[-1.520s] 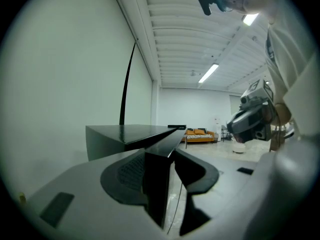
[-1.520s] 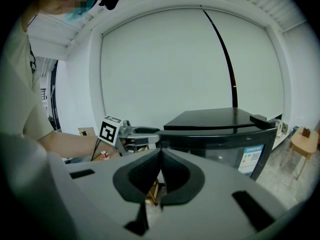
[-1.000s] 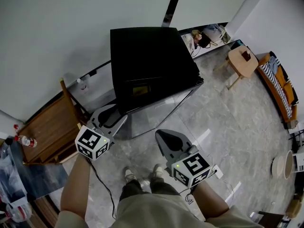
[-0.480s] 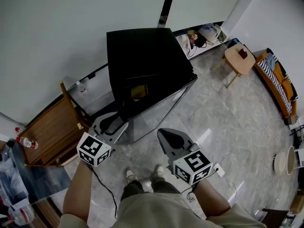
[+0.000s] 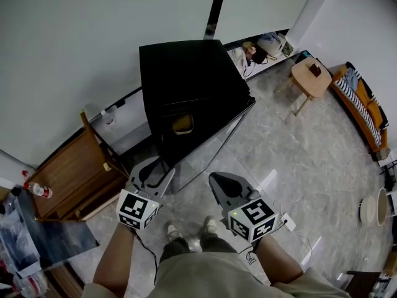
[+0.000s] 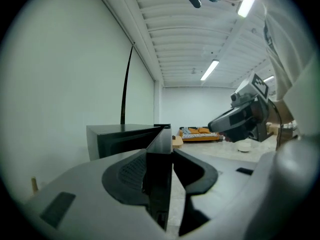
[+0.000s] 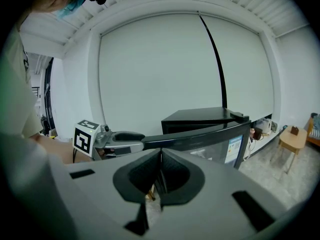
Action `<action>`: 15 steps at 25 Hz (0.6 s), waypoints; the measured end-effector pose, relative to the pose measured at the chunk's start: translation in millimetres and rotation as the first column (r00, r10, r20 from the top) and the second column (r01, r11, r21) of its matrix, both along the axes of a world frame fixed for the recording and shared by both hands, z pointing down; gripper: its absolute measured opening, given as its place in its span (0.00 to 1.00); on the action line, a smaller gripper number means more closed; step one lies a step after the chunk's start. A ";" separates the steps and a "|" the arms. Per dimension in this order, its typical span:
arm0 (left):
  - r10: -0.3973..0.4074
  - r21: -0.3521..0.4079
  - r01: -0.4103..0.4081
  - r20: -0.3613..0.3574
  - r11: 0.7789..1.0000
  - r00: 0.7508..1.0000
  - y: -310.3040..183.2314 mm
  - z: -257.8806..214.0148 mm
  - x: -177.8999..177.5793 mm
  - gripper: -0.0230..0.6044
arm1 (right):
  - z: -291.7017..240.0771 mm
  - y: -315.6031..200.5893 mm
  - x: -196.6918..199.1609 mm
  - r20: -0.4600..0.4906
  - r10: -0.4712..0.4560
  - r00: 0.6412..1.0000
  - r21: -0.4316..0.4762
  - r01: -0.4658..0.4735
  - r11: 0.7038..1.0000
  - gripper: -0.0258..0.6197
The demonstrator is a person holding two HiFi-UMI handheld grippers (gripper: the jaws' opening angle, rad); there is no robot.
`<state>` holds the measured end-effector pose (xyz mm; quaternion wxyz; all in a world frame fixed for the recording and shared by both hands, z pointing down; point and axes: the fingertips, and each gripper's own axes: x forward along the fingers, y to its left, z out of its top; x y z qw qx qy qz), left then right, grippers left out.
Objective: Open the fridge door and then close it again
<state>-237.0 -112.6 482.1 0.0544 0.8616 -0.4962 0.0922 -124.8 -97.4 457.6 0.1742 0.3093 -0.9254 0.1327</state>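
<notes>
Jaws: left gripper point(image 5: 156, 165) grasps the fridge door point(image 5: 208, 146), right gripper point(image 5: 215, 179) clenched empty — marble floor point(image 5: 298, 160).

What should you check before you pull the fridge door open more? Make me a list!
1. Grip: the left gripper clamps the fridge door by its free edge: ok.
2. Door partway open: ok.
3. Spare right gripper shut and empty: ok.
4. Swing path: the right gripper sits in front of the door's face: not ok.
5. The person's shoes stand back from the door: ok.
</notes>
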 end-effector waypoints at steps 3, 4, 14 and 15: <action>-0.020 0.008 0.020 0.033 1.000 0.999 -3.4 0.9 -2.2 0.30 | 1.1 2.0 0.7 -0.003 0.001 1.000 -0.003 -0.001 1.000 0.04; -0.018 0.009 0.018 0.044 1.000 0.999 -3.6 0.9 -2.4 0.30 | 1.2 2.6 1.2 -0.004 0.002 1.000 -0.004 -0.002 1.000 0.04; 0.054 -0.033 -0.054 0.004 0.998 0.999 6.9 -0.9 6.6 0.29 | 6.3 -0.3 7.0 -0.003 0.030 1.000 -0.012 -0.030 0.999 0.04; 0.056 -0.036 -0.056 -0.003 0.998 0.998 9.1 -1.1 8.8 0.29 | 6.8 -0.1 9.0 -0.003 0.036 0.999 -0.013 -0.036 0.999 0.04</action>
